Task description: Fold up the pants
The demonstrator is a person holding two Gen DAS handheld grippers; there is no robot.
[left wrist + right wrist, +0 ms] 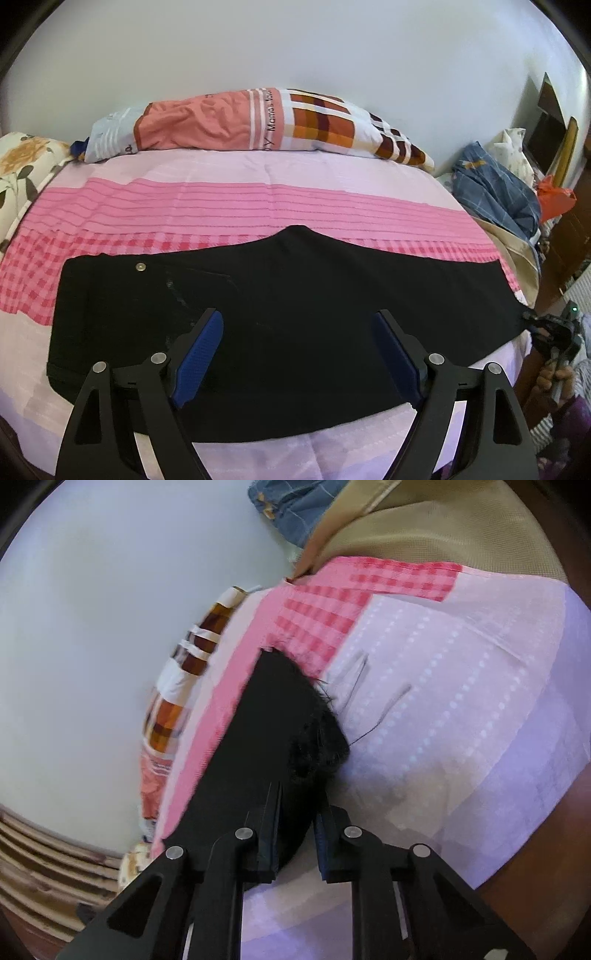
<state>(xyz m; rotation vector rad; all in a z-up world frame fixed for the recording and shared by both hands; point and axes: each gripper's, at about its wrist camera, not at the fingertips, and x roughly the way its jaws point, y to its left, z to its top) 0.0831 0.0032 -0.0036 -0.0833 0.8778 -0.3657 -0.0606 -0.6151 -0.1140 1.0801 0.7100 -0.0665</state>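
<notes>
Across the bed (110,206), black pants (280,295) lie lengthwise left to right; left gripper (295,354) hovers mid-length, jaws wide; right gripper (295,834), jaws narrow, pinches the hem.

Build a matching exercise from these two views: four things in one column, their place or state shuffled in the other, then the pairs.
Things:
1. black pants
2. patchwork pillow
3. left gripper
4. right gripper

Place or state:
A. jaws nearly closed on the hem end of a trouser leg
B. spread flat across the bed
C. against the wall at the bed's far edge
D. jaws wide open above the fabric

Pairs: 1-B, 2-C, 3-D, 4-A
</notes>
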